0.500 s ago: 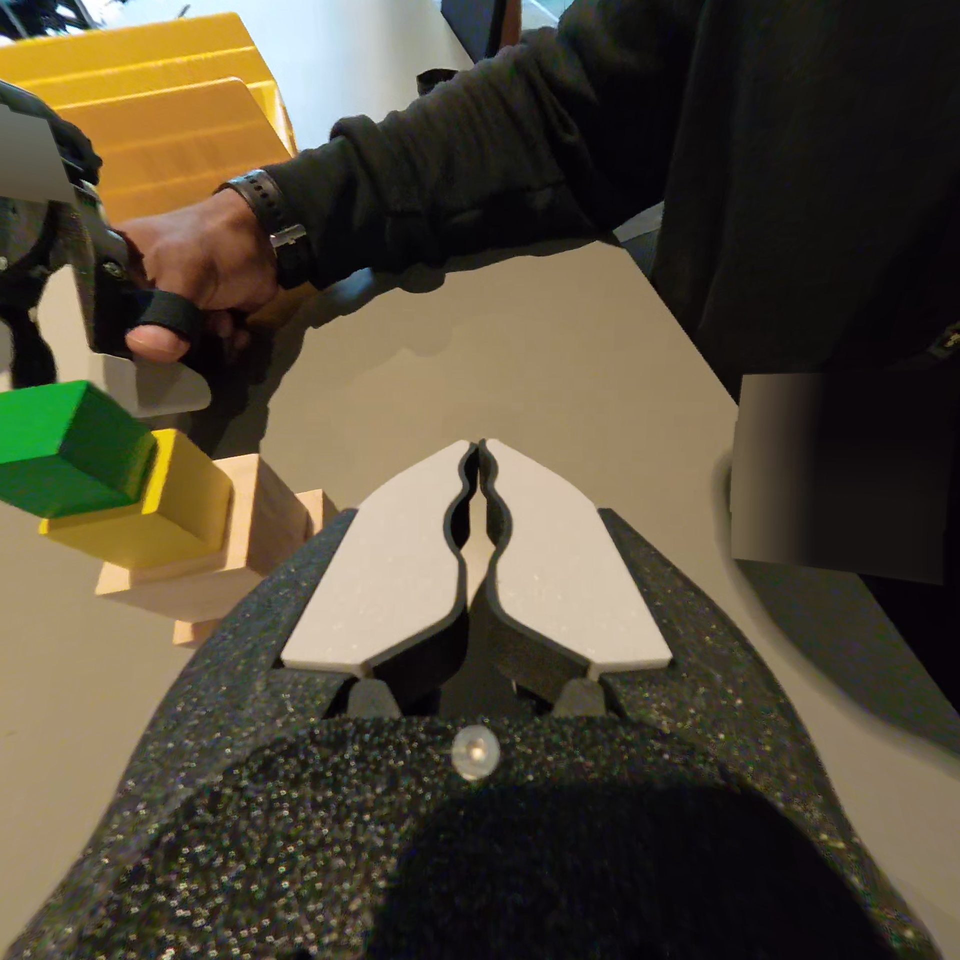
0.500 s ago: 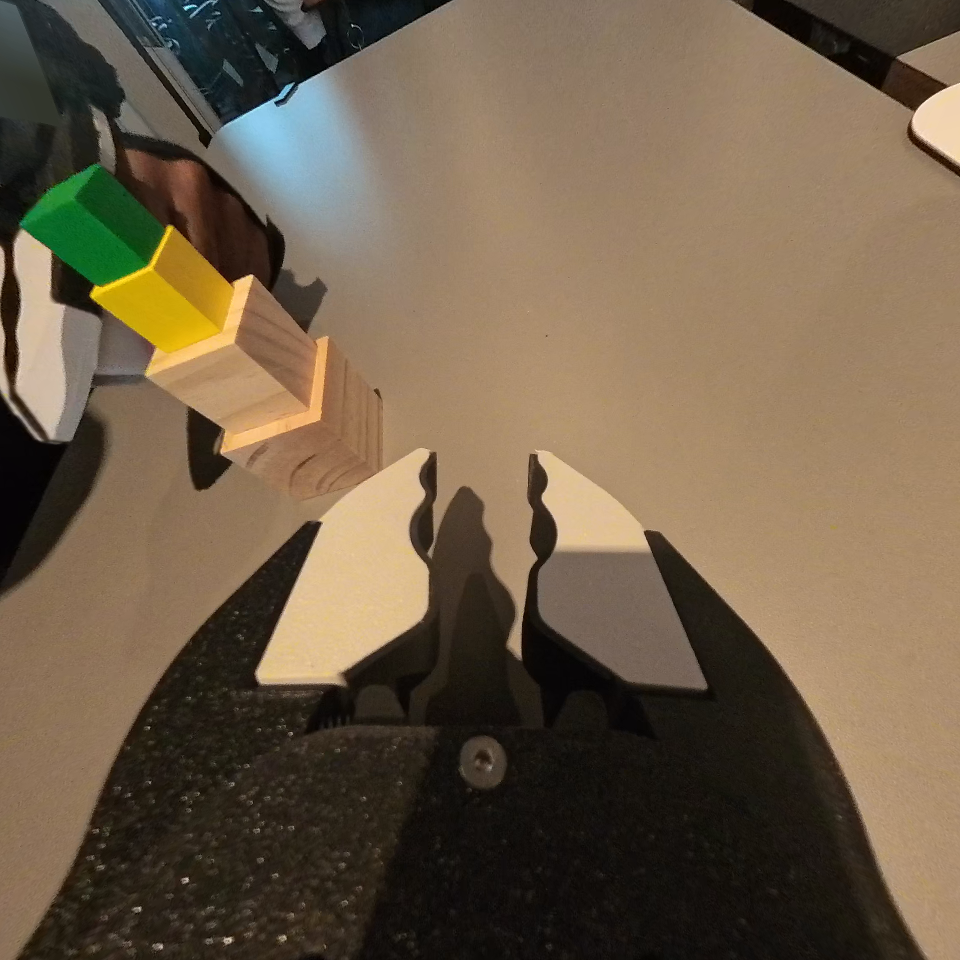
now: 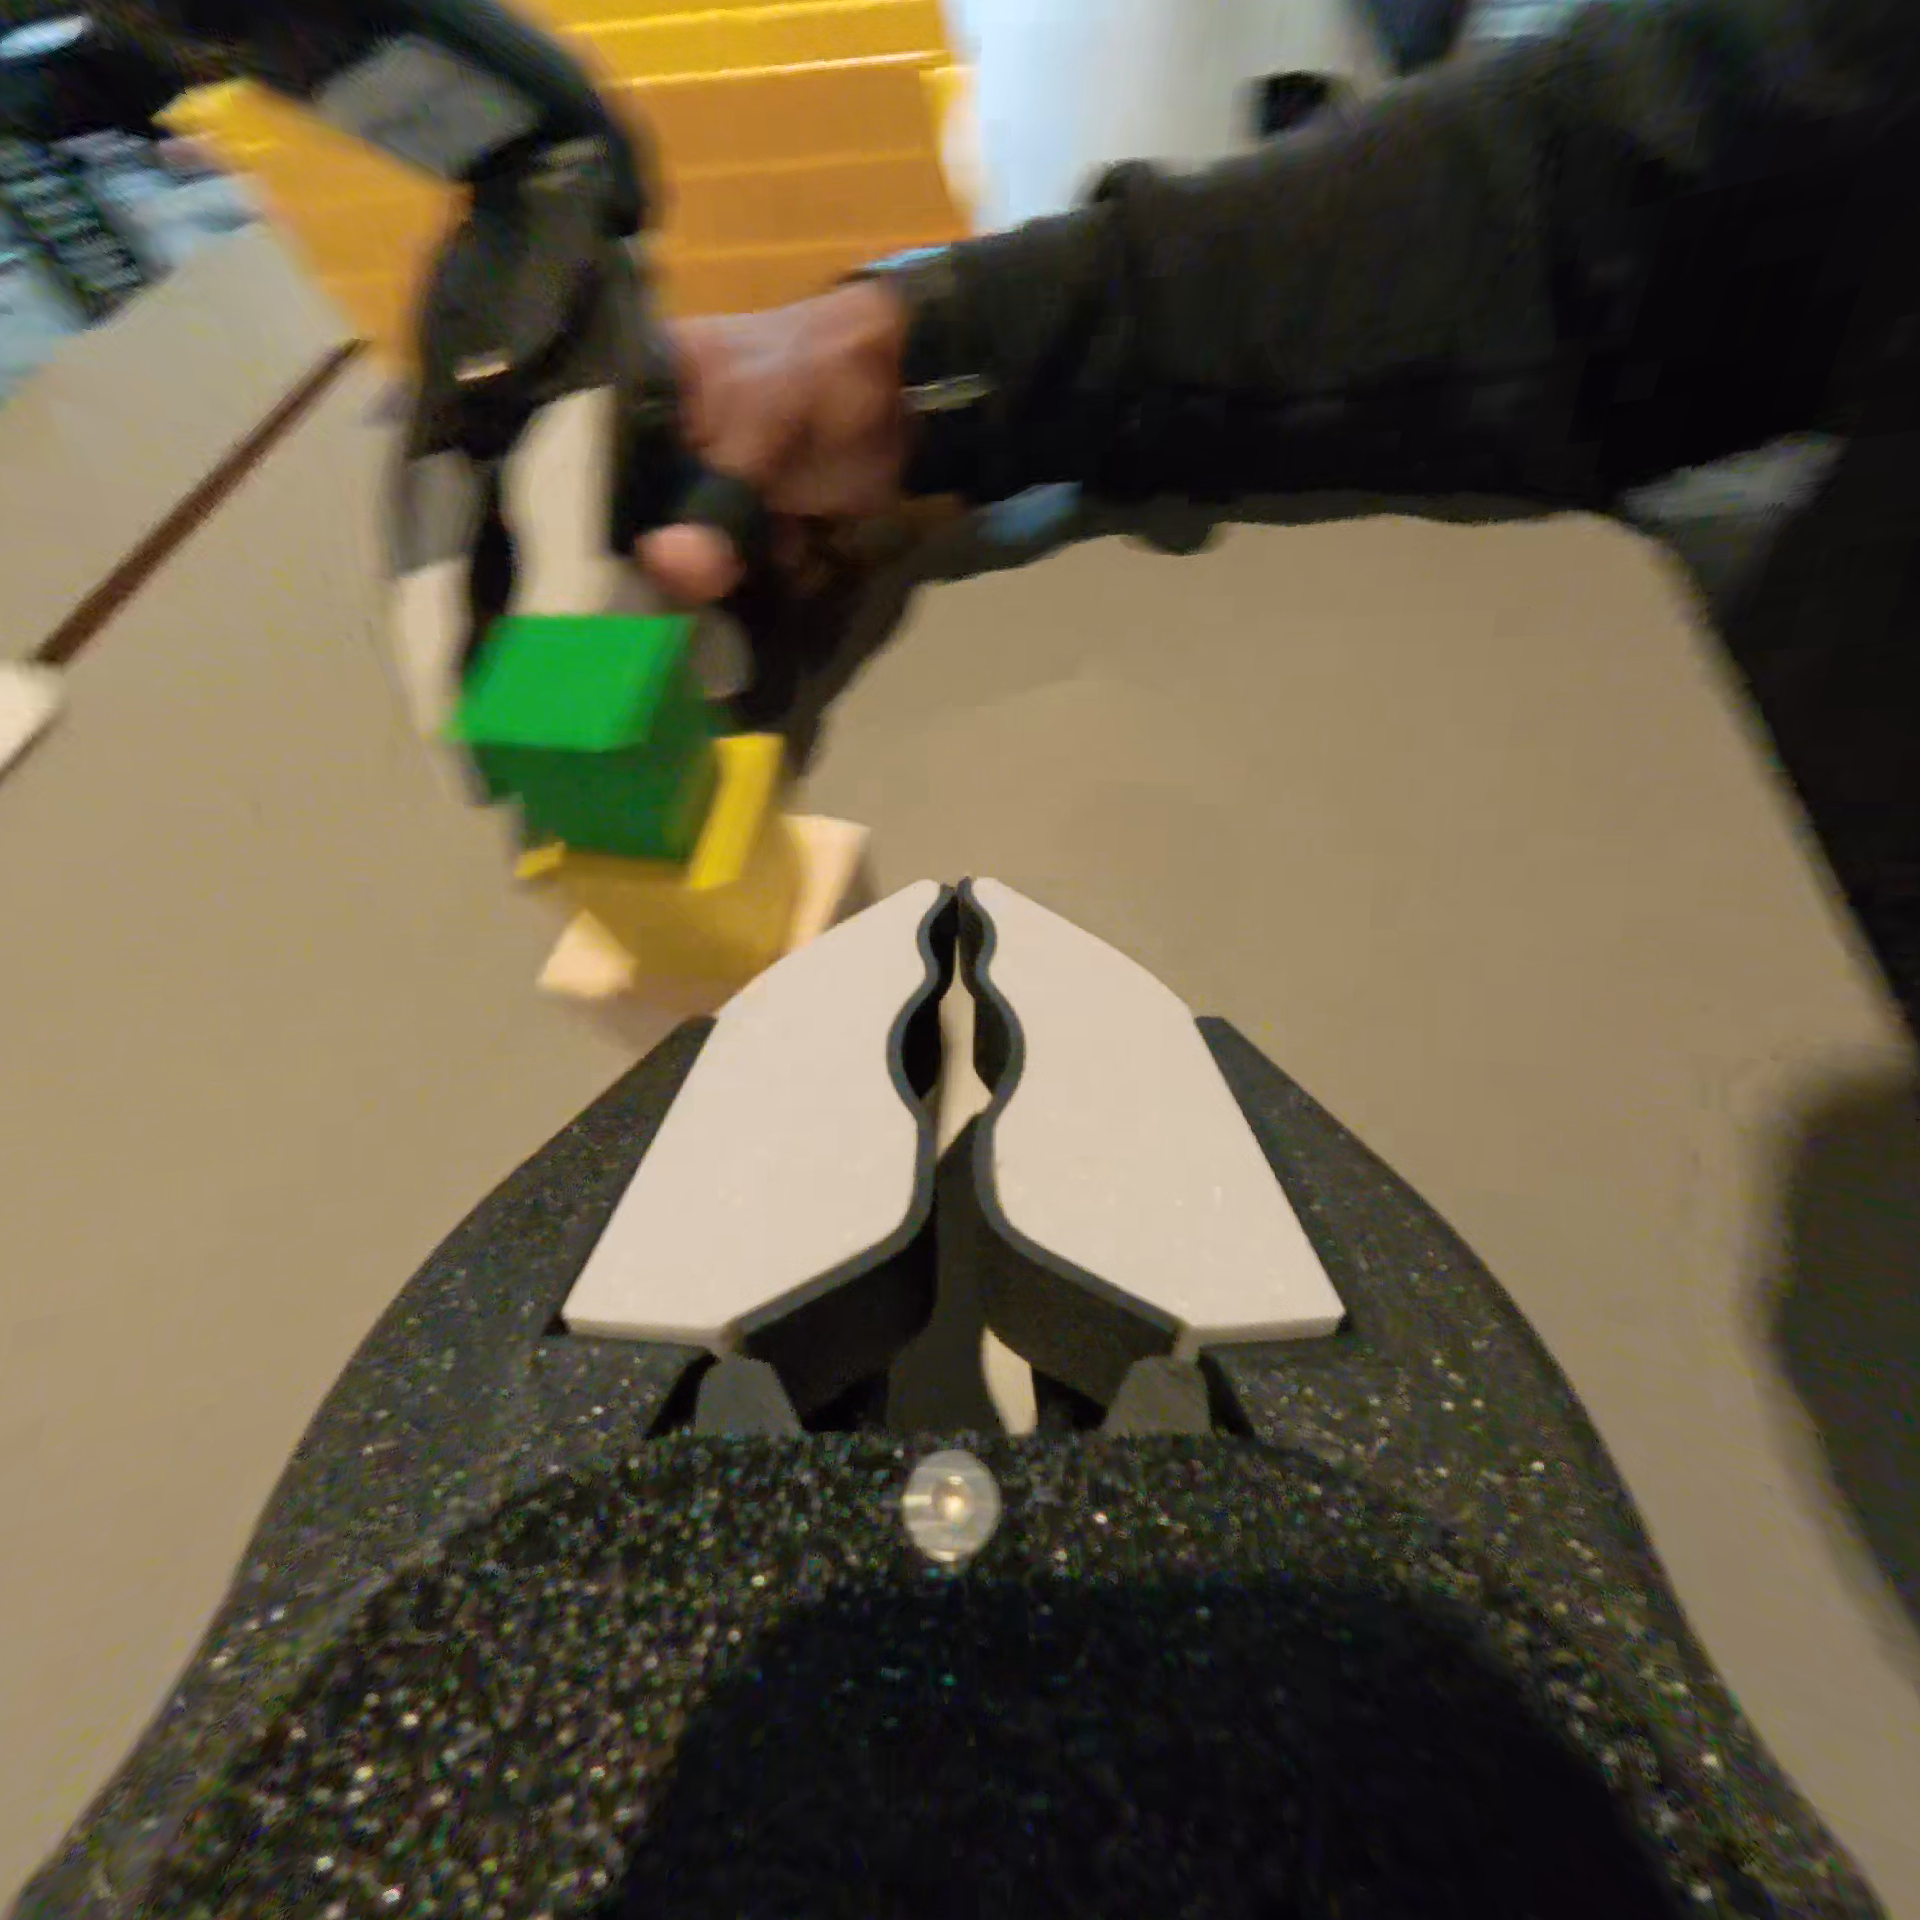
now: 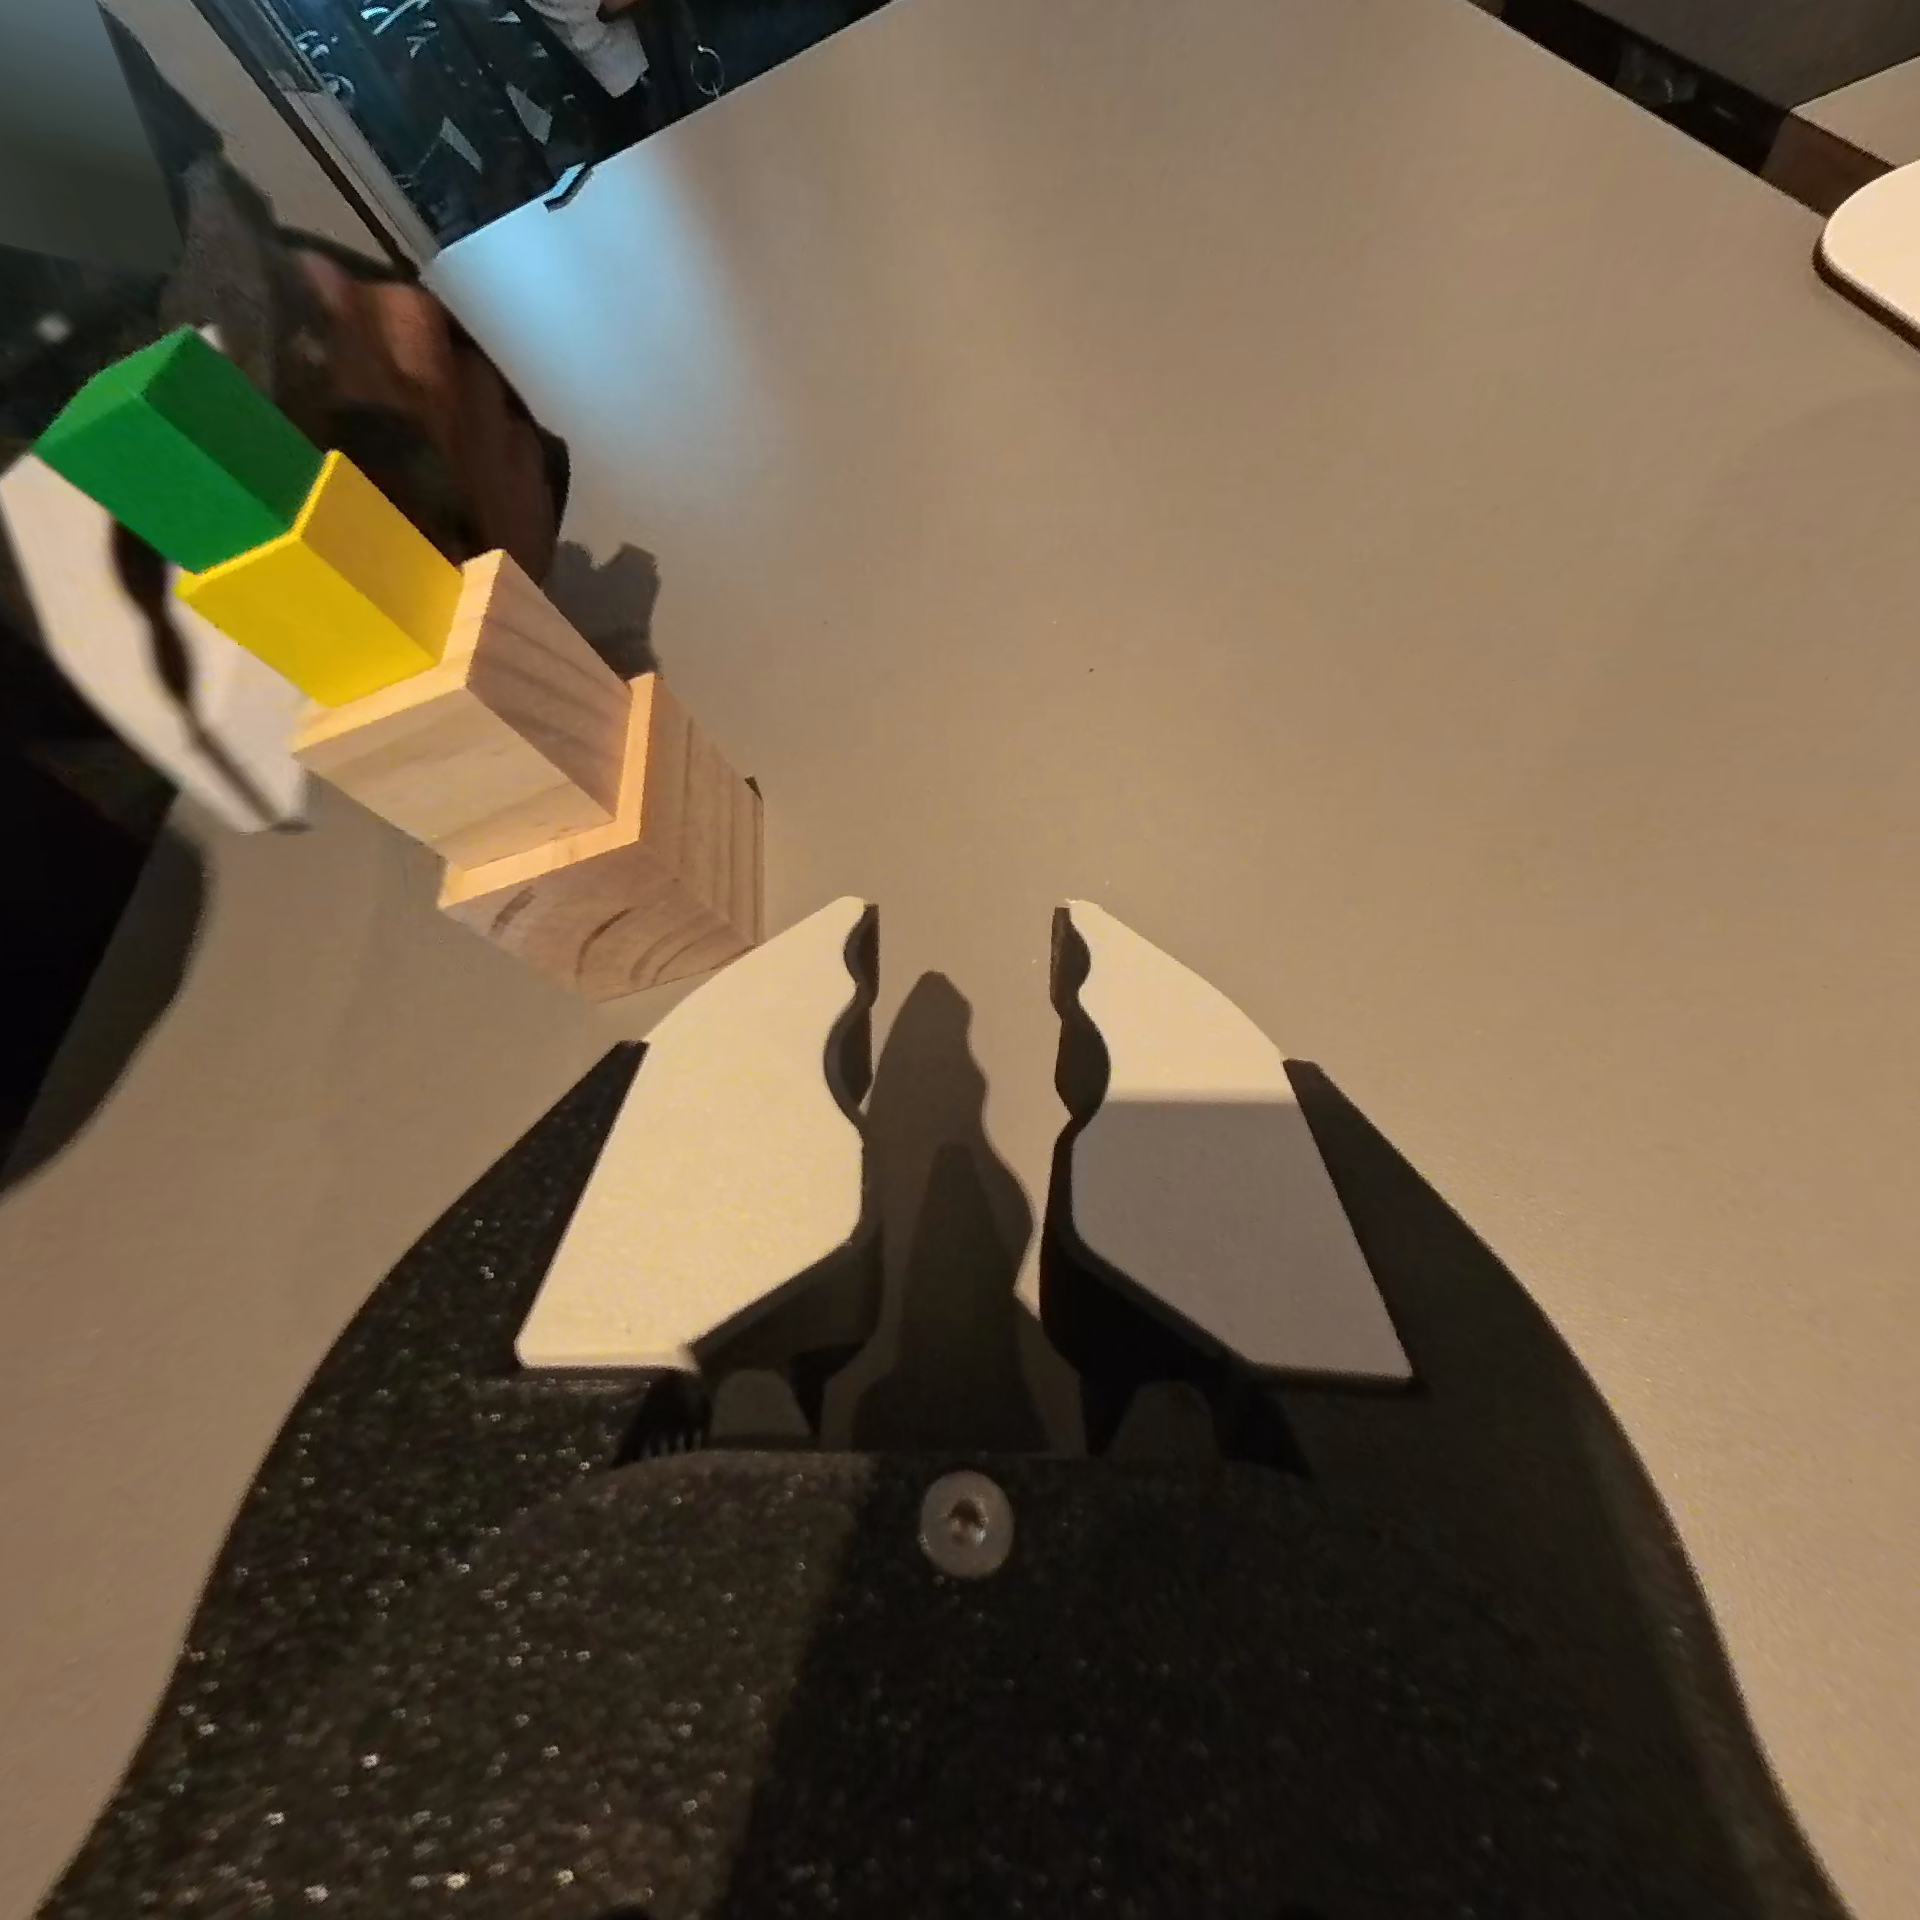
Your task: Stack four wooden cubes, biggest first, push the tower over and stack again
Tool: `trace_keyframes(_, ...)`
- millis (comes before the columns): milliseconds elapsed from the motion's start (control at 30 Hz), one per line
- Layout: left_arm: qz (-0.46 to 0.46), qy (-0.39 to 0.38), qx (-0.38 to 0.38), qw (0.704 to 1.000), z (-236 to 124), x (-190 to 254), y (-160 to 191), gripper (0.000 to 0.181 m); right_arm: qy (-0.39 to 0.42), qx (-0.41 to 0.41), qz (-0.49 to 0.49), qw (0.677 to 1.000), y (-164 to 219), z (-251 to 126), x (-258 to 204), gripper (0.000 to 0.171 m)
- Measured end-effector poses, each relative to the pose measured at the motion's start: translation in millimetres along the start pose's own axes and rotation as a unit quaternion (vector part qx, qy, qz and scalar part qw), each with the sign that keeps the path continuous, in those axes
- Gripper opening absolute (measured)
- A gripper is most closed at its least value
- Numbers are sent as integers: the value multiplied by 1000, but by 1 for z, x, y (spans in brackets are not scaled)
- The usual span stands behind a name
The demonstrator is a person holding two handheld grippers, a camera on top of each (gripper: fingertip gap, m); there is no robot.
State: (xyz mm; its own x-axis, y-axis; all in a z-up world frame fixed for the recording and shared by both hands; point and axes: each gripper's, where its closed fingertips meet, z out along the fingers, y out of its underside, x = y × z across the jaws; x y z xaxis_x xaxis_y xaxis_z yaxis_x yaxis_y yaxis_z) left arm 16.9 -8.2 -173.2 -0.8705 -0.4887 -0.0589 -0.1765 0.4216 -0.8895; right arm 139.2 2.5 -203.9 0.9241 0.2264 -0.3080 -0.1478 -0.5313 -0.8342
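1. The left gripper [image 3: 956, 894] has its jaws pressed together, empty, just beside the tower.
2. The right gripper [image 4: 964, 925] has its jaws apart, holding nothing, near the biggest cube [image 4: 644, 904].
3. On the table [image 4: 1247, 520] the stack stands whole: plain cube [image 4: 499, 748], yellow cube [image 4: 332, 603], green cube [image 4: 177, 457] on top.
4. Against half a second ago, the left wrist view is blurred and has swung, so the tower sits nearer its centre; the right gripper's jaws are equally wide.

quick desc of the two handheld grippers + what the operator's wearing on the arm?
Both the left gripper and the right gripper have a black speckled body, two flat pale fingers with wavy dark inner edges, and one screw centred behind them. The arm wears a dark long sleeve and a dark wrist strap with a metal buckle.
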Motion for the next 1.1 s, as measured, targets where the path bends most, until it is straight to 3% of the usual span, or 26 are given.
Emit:
trace_keyframes(33,-21,-49,-2,999,-2,-18,2,0,-1,0,0,1000,0,0,0,31)
trace_keyframes(167,-114,-145,75,980,-28,-62,-9,0,0,1,1,1000,0,0,0,31)
trace_keyframes(233,-145,-156,99,972,-38,-72,-9,0,0,0,1,1000,0,0,0,31)
trace_keyframes(500,-147,-208,49,966,-48,-97,22,0,-3,11,8,1000,-2,-2,1,33)
trace_keyframes(833,-88,-295,14,951,-57,-127,49,0,25,96,22,995,-21,-27,18,41)
trace_keyframes(1000,-21,-247,35,968,-51,-115,39,0,48,111,20,993,-23,-35,29,43)
trace_keyframes(1100,6,-195,18,981,-41,-101,41,14,39,110,26,993,-22,-35,29,44)
